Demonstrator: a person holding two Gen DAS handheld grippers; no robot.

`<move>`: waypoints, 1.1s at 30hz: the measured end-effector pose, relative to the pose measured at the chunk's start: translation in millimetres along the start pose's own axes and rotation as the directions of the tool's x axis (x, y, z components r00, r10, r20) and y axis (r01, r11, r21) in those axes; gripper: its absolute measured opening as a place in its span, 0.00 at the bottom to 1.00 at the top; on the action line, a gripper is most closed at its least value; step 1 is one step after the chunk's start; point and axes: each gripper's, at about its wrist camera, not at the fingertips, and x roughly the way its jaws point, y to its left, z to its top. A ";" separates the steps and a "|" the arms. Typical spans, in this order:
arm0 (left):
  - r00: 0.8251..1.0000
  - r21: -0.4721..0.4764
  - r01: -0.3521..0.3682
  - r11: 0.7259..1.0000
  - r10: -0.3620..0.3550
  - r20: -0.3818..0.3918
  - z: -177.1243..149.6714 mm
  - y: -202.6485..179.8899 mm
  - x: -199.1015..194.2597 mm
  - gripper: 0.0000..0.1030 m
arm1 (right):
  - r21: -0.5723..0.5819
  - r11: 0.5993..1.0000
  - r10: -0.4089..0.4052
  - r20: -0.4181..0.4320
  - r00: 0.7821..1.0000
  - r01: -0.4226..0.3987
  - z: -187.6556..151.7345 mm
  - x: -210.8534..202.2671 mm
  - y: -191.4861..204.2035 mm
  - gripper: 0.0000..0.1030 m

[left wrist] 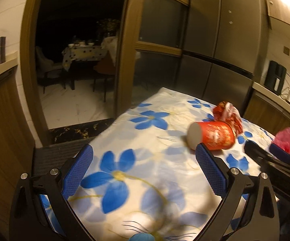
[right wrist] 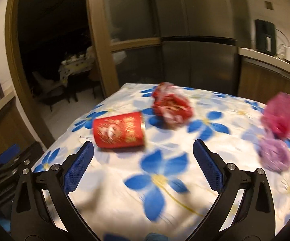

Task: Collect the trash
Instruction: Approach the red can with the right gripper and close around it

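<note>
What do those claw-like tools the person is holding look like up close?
Each is a two-fingered tool. The left gripper and right gripper look alike: black angular frames with cut-out slots, round silver bolts at the joints, and two flat fingers faced with bright blue, finely gridded rubbery pads. No cables, markings or sleeves show in either view.

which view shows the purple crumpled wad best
The right wrist view. There the purple wad lies whole on the flowered tablecloth, just below the pink wad, though blurred. The left wrist view does not show it: only the pink wad peeks out behind the right tongs.
</note>
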 end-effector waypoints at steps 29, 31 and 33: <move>0.999 -0.014 0.016 1.000 -0.016 -0.030 9.9 15.5 30.8 0.94 | 0.016 0.999 0.049 -0.181 0.982 -0.047 15.7 79.2 18.8 0.81; 1.000 -0.004 0.017 1.000 -0.017 -0.026 10.2 13.3 31.1 0.94 | 0.016 0.999 0.045 -0.167 0.985 -0.043 15.4 74.3 16.0 0.81; 0.999 0.012 0.027 1.000 -0.027 -0.026 12.0 8.2 32.9 0.94 | 0.019 0.999 0.038 -0.154 0.987 -0.036 15.2 68.3 11.2 0.81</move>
